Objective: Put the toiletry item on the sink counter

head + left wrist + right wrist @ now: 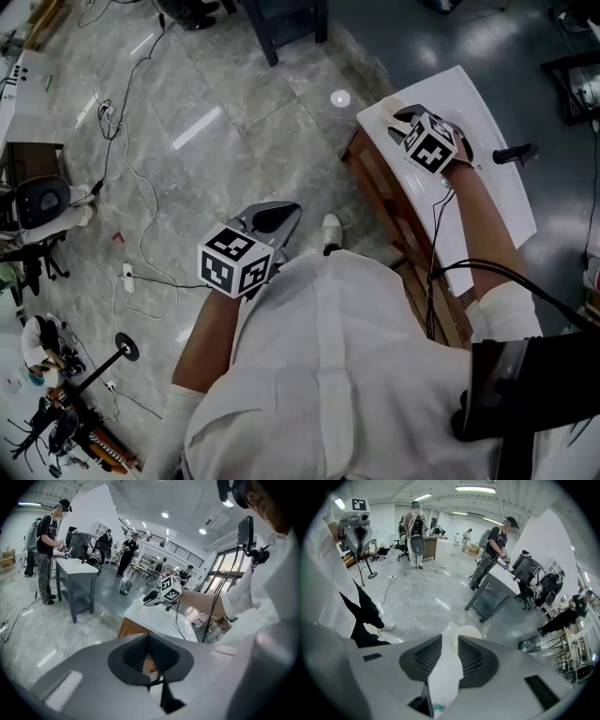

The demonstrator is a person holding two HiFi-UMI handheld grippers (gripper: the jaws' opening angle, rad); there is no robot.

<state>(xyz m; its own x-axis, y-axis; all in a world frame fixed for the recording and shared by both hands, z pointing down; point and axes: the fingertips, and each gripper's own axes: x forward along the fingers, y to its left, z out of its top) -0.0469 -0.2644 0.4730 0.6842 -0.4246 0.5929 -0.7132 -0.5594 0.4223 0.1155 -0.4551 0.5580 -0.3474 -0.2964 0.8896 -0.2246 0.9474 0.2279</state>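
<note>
My right gripper hovers over the near end of the white sink counter, which sits on a wooden cabinet. It is shut on a white toiletry tube with a round cap that sticks out past the fingertips. The right gripper view looks beyond the tube to the floor. My left gripper is held in front of my body over the floor, jaws shut with nothing in them. In the left gripper view the right gripper shows above the counter.
A black faucet stands on the counter's right side. Cables run across the marble floor. A grey table with people around it stands beyond, a bin behind it. A tripod is at lower left.
</note>
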